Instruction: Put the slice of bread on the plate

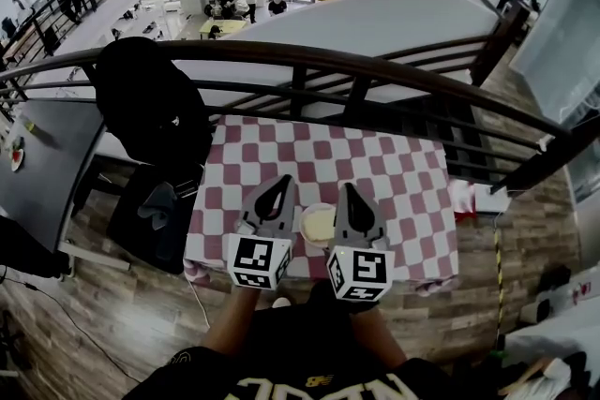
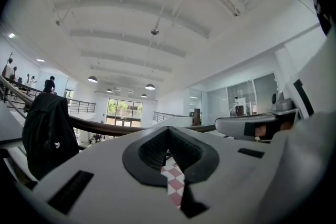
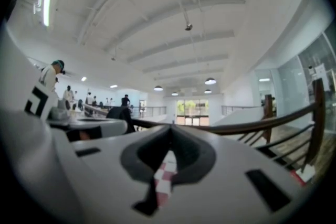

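In the head view a white plate (image 1: 306, 229) sits near the front edge of the red-and-white checked table (image 1: 394, 173), with a pale slice of bread (image 1: 321, 222) lying on it. My left gripper (image 1: 281, 181) and right gripper (image 1: 346, 190) are held up side by side over the plate, one on each side, both pointing away from me. In the left gripper view the left gripper (image 2: 168, 130) has its jaws shut with nothing between them. In the right gripper view the right gripper (image 3: 170, 130) is likewise shut and empty. Only a strip of checked cloth shows through each jaw gap.
A black jacket (image 1: 155, 108) hangs over a chair at the table's left. A dark curved railing (image 1: 375, 70) runs behind the table, with a drop to a lower floor beyond. A red-and-white item (image 1: 462, 200) lies at the table's right edge.
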Demonstrator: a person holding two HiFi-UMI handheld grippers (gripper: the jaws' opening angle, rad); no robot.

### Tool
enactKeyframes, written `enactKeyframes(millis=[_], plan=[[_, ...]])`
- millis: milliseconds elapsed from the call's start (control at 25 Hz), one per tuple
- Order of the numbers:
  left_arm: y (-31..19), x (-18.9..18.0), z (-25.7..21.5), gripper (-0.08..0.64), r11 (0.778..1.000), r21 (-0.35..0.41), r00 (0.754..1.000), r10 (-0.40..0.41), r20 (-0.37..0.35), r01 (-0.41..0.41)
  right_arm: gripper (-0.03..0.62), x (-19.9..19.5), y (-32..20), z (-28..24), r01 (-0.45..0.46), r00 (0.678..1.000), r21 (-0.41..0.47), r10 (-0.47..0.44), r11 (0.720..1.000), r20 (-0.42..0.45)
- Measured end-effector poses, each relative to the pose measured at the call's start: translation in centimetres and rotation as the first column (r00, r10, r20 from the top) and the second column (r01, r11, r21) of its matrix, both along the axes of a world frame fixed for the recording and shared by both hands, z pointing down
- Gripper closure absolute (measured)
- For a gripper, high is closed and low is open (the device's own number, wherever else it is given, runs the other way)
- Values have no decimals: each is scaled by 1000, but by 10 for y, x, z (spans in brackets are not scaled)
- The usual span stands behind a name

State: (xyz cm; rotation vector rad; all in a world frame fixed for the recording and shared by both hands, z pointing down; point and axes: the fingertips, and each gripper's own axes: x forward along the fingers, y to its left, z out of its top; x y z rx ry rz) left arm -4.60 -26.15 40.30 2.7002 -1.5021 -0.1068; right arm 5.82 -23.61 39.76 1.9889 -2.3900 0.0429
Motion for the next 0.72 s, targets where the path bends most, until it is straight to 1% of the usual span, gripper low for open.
enactKeyframes(millis=[360,720], plan=[[-3,-5,5,541,1000,-6,1000,-1,-3,1,577,-5,-2,2,1,1000,4,-1,1000,1],[-5,-9,8,541,1000,-10,1000,-8,-12,8,577,-1,-4,2,-22,1000,12,22,1000,3]])
